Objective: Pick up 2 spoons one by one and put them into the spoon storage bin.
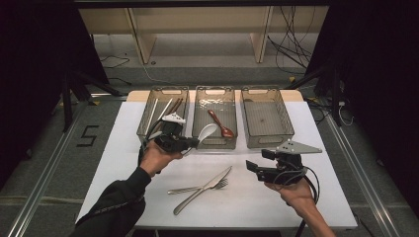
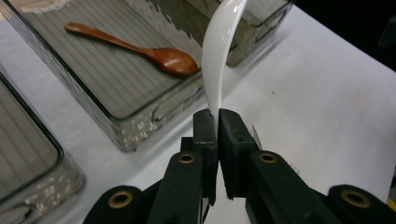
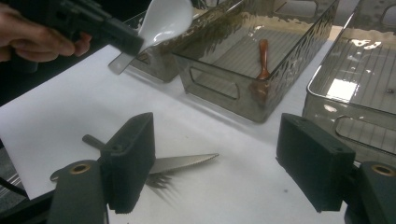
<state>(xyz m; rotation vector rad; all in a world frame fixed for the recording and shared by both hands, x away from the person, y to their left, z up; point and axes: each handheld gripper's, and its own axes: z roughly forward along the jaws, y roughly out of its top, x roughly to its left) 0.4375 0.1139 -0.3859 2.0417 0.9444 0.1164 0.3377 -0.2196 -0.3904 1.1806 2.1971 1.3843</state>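
White spoon [image 1: 206, 132] hangs clamped by its thin handle in the left gripper [image 2: 217, 116], just over the middle tray's [image 1: 214, 144] near wall; it could pivot or slip. Right gripper [image 3: 215, 163] gapes empty.

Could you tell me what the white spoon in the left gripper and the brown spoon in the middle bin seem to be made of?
The white spoon looks like glazed ceramic, or possibly glossy plastic: smooth, uniformly white, with soft highlights. The brown spoon seems to be polished or lacquered wood: reddish-brown with a shine on its bowl.
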